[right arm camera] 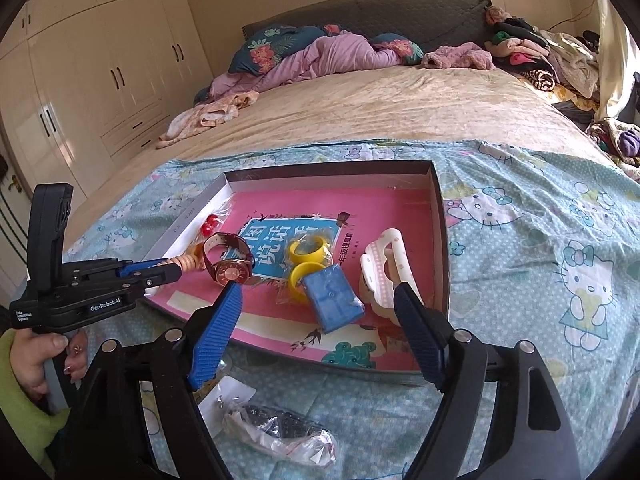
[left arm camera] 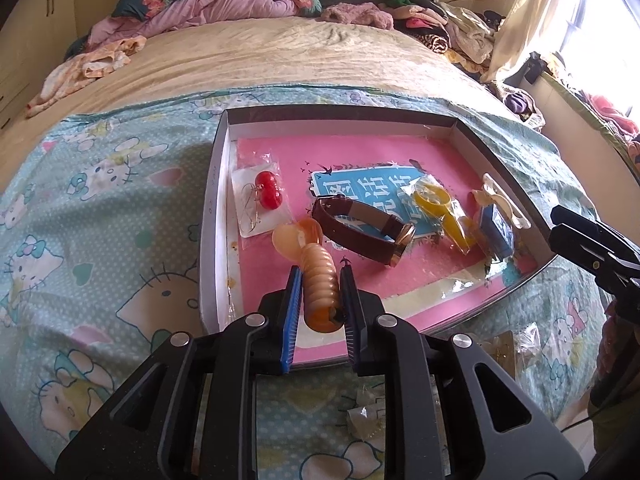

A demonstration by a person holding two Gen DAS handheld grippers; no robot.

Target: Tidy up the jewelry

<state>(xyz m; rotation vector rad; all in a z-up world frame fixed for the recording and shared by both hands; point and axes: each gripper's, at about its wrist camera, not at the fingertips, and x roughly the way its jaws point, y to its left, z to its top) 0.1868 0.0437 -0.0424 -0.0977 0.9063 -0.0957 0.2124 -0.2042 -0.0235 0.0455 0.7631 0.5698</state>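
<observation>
Orange beaded bracelet (left arm camera: pixel 318 276) clamped between left gripper (left arm camera: pixel 320 276) jaws.
Right gripper (right arm camera: pixel 320 300) jaws wide; blue box (right arm camera: pixel 333 303) lies between them.

A bed (right arm camera: pixel 380 96) (cartoon-cat sheet (right arm camera: pixel 540 248) spread over it) bears a shallow box (right arm camera: pixel 440 240) and plastic packets (right arm camera: pixel 280 432).

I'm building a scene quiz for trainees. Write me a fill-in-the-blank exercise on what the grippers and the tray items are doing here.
1. The left gripper is shut on the orange ____.
2. The right gripper hangs ____ over the near edge of the tray, holding nothing.
3. The brown-strapped ____ lies inside the tray, next to the bagged yellow rings.
4. The bagged red earrings lie at the tray's ____ side in the left wrist view.

Missing words: hair clip; open; watch; left
</observation>
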